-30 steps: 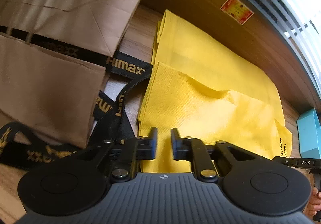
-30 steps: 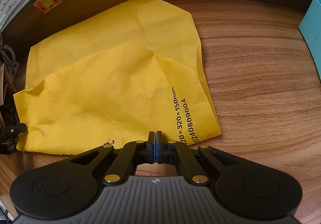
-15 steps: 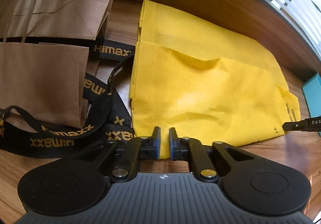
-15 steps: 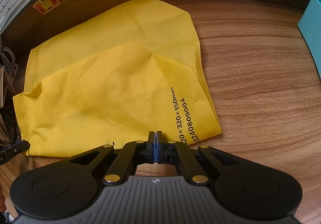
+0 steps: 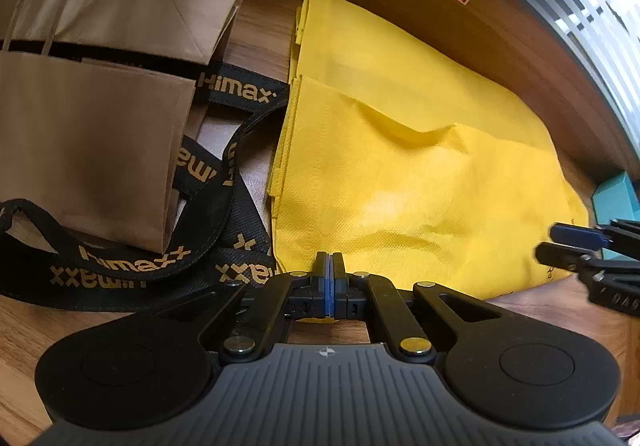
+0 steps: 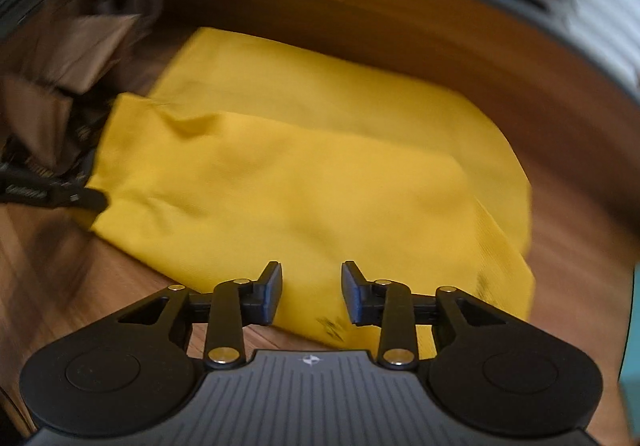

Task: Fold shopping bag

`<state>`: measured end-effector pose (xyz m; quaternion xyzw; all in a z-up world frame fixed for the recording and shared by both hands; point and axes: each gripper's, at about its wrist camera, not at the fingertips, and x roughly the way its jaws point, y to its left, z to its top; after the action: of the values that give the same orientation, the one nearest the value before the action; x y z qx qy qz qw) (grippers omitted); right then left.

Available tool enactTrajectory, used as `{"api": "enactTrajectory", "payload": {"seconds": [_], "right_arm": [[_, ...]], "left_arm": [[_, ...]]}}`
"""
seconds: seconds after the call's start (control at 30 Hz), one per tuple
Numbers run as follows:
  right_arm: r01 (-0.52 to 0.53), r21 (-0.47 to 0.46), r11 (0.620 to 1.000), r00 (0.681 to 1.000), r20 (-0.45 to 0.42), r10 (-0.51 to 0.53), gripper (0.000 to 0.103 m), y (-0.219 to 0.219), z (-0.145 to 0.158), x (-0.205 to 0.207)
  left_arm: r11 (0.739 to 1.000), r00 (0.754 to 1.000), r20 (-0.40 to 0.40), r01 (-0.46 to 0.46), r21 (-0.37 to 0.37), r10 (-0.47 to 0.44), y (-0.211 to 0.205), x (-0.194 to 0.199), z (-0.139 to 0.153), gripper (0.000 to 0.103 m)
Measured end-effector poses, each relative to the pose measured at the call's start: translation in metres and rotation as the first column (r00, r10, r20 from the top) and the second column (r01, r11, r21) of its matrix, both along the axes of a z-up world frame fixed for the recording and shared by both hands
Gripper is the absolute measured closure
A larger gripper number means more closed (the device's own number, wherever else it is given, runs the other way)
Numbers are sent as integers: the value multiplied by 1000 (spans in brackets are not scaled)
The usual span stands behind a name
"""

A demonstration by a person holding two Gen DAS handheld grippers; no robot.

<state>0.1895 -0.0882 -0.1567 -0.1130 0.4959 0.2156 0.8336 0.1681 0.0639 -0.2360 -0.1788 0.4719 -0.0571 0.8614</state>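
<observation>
The flat yellow non-woven fabric shopping bag (image 5: pixel 400 174) lies ahead, long axis crosswise; left gripper (image 5: pixel 329 278) pinches its near hem; right gripper (image 6: pixel 311 294) hangs spread over the opposite corner.

Brown paper bags (image 5: pixel 100 94), black Himax straps (image 5: pixel 208 174)

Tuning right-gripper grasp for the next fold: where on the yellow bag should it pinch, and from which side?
Probably the near right corner of the yellow bag, approached from the table edge. The bag lies flat, so only its rim offers a lip. The right gripper is open over that hem; the left gripper looks shut at the near left edge.
</observation>
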Motion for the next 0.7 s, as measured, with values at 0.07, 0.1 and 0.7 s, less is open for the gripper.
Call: {"api": "enactTrajectory", "payload": {"seconds": [0.07,0.1,0.7], "right_arm": [[-60,-11,998,998,13,60,63,21,1,2],[-89,-15,996,996,15,89,63,32,1,3],[-227,-7,974,973,-39,226,62,99,-31,6]], "left_arm": [[1000,1000,-2,-3,-14,3,2,0,-1,101],[1000,1000,-3,-4,-18,4,2,0,-1,100],[996,999,-25,-44,-74,42,10,7,-3,101]]}}
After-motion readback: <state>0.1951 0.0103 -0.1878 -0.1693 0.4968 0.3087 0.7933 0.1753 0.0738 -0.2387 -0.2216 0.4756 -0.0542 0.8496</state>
